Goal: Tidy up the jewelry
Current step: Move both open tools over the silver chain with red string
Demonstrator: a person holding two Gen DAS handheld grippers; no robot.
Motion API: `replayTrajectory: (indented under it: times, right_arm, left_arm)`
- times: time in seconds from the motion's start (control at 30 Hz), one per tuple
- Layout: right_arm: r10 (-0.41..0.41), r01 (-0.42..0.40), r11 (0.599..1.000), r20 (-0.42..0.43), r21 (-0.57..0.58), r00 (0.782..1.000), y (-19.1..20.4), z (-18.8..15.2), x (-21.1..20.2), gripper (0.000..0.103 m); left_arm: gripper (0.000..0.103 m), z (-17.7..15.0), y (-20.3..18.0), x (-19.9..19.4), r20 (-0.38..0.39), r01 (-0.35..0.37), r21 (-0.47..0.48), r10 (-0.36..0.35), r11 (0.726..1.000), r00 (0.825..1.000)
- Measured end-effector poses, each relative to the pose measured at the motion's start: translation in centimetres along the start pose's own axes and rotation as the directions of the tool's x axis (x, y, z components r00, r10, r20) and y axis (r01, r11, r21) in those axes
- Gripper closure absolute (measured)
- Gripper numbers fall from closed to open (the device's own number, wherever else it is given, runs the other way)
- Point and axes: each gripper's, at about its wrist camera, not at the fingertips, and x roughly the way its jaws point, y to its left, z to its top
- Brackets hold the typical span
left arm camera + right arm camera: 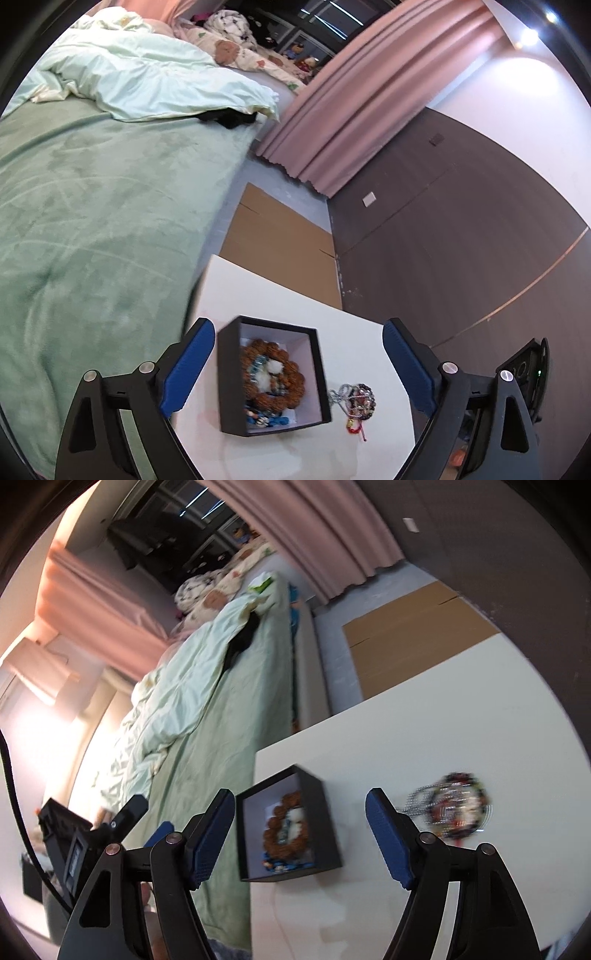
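Resting: knobbly bead bracelet (273, 374), square box (271, 374)

Left wrist view looks forward and down along its fingers from close above the white table (280, 291), facing the black box (273, 373) squarely, bed left of the box. Right wrist view sits equally near, rolled sideways, box (290, 823) between its fingers. Both views share the box, table (424, 720), bed and pink curtain.
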Motion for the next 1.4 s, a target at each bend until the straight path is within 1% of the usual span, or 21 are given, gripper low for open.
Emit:
replayTrajectory:
  times: [0.07,0.23,0.3,0.47,0.5,0.53,0.6,0.73,0.83,0.93,1.0,1.1,1.2,1.3,1.37,1.4]
  right_arm:
    - [-0.017,0.017,1.0,0.01,0.011,1.0,-0.8,0.2,-0.7,0.029]
    - [-0.025,0.024,0.998,0.017,0.061,1.0,-3.2,0.6,-2.3,0.029]
    - [-0.031,0.03,0.997,0.015,0.072,0.999,-3.9,0.3,-2.6,0.029]
    - [-0.073,0.074,0.991,-0.012,0.116,0.997,-6.2,-0.2,-3.0,0.029]
    - [-0.079,0.08,0.989,-0.015,0.126,0.997,-6.6,-0.3,-3.1,0.029]
    - [-0.082,0.084,0.987,-0.018,0.134,0.996,-7.0,-0.4,-3.2,0.029]
    - [-0.085,0.087,0.984,-0.022,0.155,0.996,-7.7,-0.4,-3.4,0.029]
    - [-0.072,0.076,0.979,-0.025,0.187,0.997,-9.0,-0.4,-4.1,0.029]
    - [-0.078,0.08,0.974,-0.022,0.211,0.997,-10.0,-0.4,-4.5,0.029]
    - [-0.084,0.087,0.971,-0.02,0.224,0.996,-10.6,0.0,-4.8,0.029]
    - [-0.088,0.09,0.969,-0.021,0.23,0.996,-11.1,0.3,-4.9,0.029]
    - [-0.083,0.085,0.966,-0.019,0.244,0.996,-11.7,0.8,-5.1,0.029]
    - [-0.08,0.08,0.963,-0.011,0.258,0.997,-12.5,1.4,-5.4,0.029]
    - [-0.084,0.083,0.96,-0.008,0.269,0.996,-13.0,1.6,-5.7,0.029]
    - [-0.091,0.094,0.955,-0.024,0.281,0.996,-13.6,1.6,-5.4,0.029]
    - [-0.093,0.1,0.95,-0.04,0.297,0.995,-14.0,1.5,-5.1,0.029]
  left_arm:
    - [0.011,-0.3,-0.6,0.4,-0.011,0.009,0.009,-0.009,1.0,1.0]
    - [0.011,-1.3,-2.6,1.7,-0.046,0.018,0.054,-0.016,0.998,0.999]
    - [0.011,-1.9,-3.7,2.5,-0.073,0.024,0.088,-0.017,0.996,0.997]
    - [0.011,-3.7,-6.1,4.3,-0.141,0.047,0.176,-0.023,0.983,0.99]
    - [0.012,-4.0,-6.5,4.6,-0.155,0.053,0.193,-0.023,0.98,0.988]
    - [0.017,-4.2,-6.9,4.9,-0.172,0.06,0.213,-0.023,0.975,0.985]
    - [0.021,-4.9,-7.9,5.7,-0.213,0.076,0.253,-0.021,0.965,0.977]
    - [0.022,-6.0,-9.3,7.4,-0.261,0.092,0.3,-0.011,0.949,0.965]
    - [0.033,-7.0,-10.3,9.0,-0.302,0.108,0.335,-0.002,0.936,0.953]
    - [0.039,-8.3,-11.3,10.7,-0.338,0.119,0.381,0.019,0.917,0.941]
    - [0.041,-9.1,-11.9,11.6,-0.361,0.128,0.4,0.027,0.908,0.932]
    - [0.051,-10.2,-12.7,13.3,-0.388,0.14,0.421,0.038,0.896,0.921]
    - [0.055,-11.2,-13.1,15.0,-0.419,0.153,0.43,0.046,0.89,0.907]
    - [0.056,-12.0,-13.2,16.5,-0.447,0.163,0.419,0.047,0.893,0.893]
    - [0.057,-12.3,-13.2,17.2,-0.461,0.168,0.411,0.046,0.896,0.886]
    - [0.059,-12.4,-13.2,17.5,-0.465,0.165,0.414,0.052,0.895,0.884]
